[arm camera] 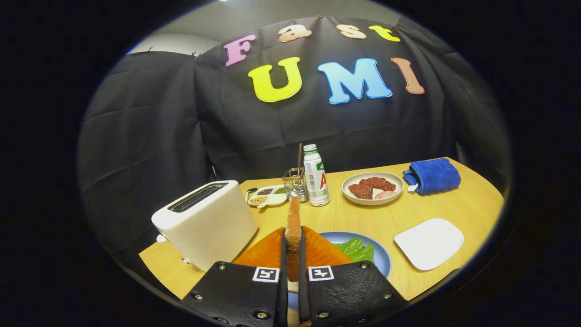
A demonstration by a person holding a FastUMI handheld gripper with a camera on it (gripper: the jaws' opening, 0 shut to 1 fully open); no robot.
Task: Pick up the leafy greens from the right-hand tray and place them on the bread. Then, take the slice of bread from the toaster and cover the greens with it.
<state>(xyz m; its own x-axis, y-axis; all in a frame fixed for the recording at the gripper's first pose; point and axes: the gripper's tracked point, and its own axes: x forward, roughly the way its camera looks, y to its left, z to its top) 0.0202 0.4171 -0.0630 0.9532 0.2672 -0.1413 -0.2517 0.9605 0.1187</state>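
Observation:
My gripper (293,238) is shut on a slice of toasted bread (294,217), held upright and edge-on between the two fingers, its top sticking out above them. Just below and to the right of the fingers, leafy greens (356,249) lie on a blue plate (381,259); what is under the greens is hidden. The white toaster (206,222) stands to the left of the fingers, its slots facing up. An empty white tray (429,243) lies to the right of the blue plate.
An orange ribbed object (268,252) lies under the fingers beside the blue plate. Farther back stand a white bottle (316,175), a wire holder (295,181), a divided seasoning dish (268,195), a plate of meat (372,187) and a blue cloth (432,175).

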